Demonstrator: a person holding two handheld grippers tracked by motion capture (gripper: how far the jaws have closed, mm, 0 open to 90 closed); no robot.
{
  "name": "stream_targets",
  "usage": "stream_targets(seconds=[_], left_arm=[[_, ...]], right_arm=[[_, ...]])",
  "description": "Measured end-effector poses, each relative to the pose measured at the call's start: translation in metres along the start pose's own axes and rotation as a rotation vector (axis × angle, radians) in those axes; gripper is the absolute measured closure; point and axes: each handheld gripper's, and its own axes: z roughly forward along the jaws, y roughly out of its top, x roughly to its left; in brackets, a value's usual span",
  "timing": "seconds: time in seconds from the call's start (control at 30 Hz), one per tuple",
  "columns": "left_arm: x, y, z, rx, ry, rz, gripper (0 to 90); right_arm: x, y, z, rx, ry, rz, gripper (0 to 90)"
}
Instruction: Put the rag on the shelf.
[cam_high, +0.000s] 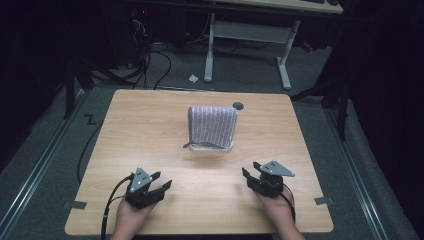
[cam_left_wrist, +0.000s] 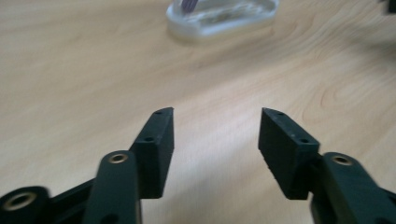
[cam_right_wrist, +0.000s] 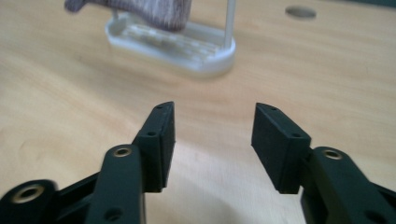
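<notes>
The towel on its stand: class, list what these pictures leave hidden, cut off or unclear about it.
- Striped towel: the high view shows its near face; what it hangs on is covered by the cloth.
- White stand base: cut off by the top edge of the left gripper view.
- Towel in the right gripper view: only its hem shows, blurred.
- Upright post: its top is cut off.

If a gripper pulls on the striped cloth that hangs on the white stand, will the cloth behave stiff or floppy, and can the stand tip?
The striped cloth is draped over the white stand and sags at one corner, so it is probably floppy and light. The stand has a thin upright post on a small flat base, so a sideways pull might tip or drag it; lifting the cloth upward seems safer.
</notes>
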Motion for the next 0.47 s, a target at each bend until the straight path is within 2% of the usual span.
stream_targets(seconds=[0.07,0.13,0.17,0.23,0.33,0.47], left_arm=[[0.002,-0.001,-0.004,0.006,-0.031,-0.002,42.5],[0.004,-0.004,-0.001,0.029,-0.020,-0.007,43.4],[0.005,-0.005,0.002,0.035,-0.021,-0.008,43.9],[0.006,-0.003,0.007,0.045,-0.033,-0.001,43.8],[0.005,-0.002,0.010,0.039,-0.044,-0.002,43.3],[0.005,-0.004,0.014,0.042,-0.041,-0.001,38.4]], right_arm=[[-0.003,-0.006,-0.014,-0.026,-0.026,0.025,46.5],[-0.005,-0.014,-0.018,-0.013,-0.011,0.053,46.5],[-0.004,-0.017,-0.015,0.016,-0.018,0.021,46.3],[-0.004,-0.018,-0.013,0.022,-0.029,0.008,46.2],[-0.008,-0.018,-0.008,0.030,-0.021,0.048,45.9],[-0.007,-0.019,-0.007,0.044,-0.037,0.006,45.4]])
